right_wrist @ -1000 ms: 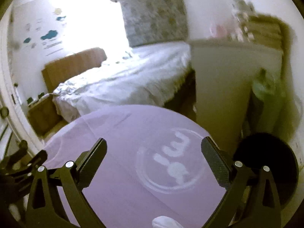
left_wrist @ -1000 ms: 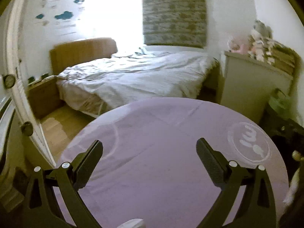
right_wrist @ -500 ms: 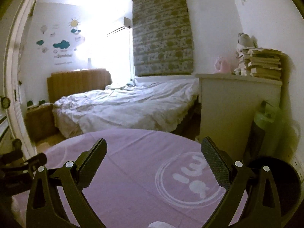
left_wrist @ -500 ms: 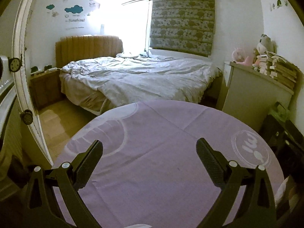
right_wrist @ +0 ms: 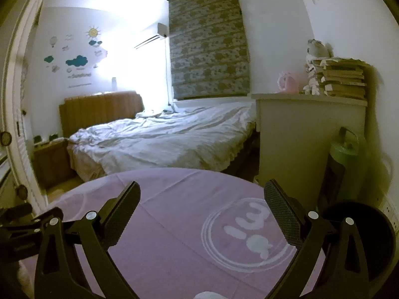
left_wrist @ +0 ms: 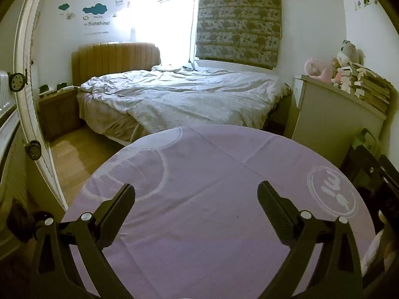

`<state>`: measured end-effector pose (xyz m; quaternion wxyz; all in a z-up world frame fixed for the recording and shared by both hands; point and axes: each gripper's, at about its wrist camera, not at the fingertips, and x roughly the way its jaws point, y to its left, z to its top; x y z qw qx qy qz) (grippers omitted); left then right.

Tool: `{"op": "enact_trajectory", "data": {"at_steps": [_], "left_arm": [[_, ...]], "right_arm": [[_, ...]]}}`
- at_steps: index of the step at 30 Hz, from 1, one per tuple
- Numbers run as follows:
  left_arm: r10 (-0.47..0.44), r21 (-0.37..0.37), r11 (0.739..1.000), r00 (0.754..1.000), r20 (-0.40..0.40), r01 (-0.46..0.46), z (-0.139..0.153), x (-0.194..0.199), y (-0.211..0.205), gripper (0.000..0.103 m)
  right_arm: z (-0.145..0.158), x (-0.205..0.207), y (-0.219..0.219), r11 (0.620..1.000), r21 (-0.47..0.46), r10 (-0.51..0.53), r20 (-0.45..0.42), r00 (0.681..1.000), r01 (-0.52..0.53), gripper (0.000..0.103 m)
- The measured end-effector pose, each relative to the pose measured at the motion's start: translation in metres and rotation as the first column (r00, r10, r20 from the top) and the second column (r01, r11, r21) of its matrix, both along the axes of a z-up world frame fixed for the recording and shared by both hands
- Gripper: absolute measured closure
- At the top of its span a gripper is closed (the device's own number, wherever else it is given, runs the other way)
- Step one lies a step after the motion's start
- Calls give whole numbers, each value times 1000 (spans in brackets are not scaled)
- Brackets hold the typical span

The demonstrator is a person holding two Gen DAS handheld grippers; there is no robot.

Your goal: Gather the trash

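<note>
My left gripper [left_wrist: 195,200] is open and empty above a round table with a purple cloth [left_wrist: 204,174]. My right gripper [right_wrist: 202,196] is open and empty above the same purple cloth [right_wrist: 174,194], near its white rabbit logo [right_wrist: 249,231]. A bit of something white [right_wrist: 207,295] shows at the bottom edge of the right wrist view, under the gripper; I cannot tell what it is. A black round bin [right_wrist: 371,239] stands beside the table at the right. The left gripper's fingers [right_wrist: 27,218] show at the left edge of the right wrist view.
A bed with a white duvet [left_wrist: 187,97] lies beyond the table. A pale cabinet [left_wrist: 331,122] with stacked books and toys stands at the right. A green bottle [right_wrist: 346,164] stands by the cabinet. A white door frame [left_wrist: 32,114] is at the left.
Both grippers have tilted upward, so more of the room and less of the table shows. The white bit at the bottom of the left view has slipped out of sight. Both stay open.
</note>
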<state>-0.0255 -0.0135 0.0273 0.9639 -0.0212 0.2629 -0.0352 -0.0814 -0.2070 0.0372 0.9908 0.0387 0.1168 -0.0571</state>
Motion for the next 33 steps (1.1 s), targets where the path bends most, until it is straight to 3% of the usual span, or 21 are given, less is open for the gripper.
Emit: {"op": "enact_trajectory", "data": {"at_steps": [33], "left_arm": [[-10, 24, 1000, 1000, -10, 11, -1, -3, -4, 5]], "right_arm": [[-2, 1, -6, 1000, 25, -2, -7, 1000, 2, 5]]}}
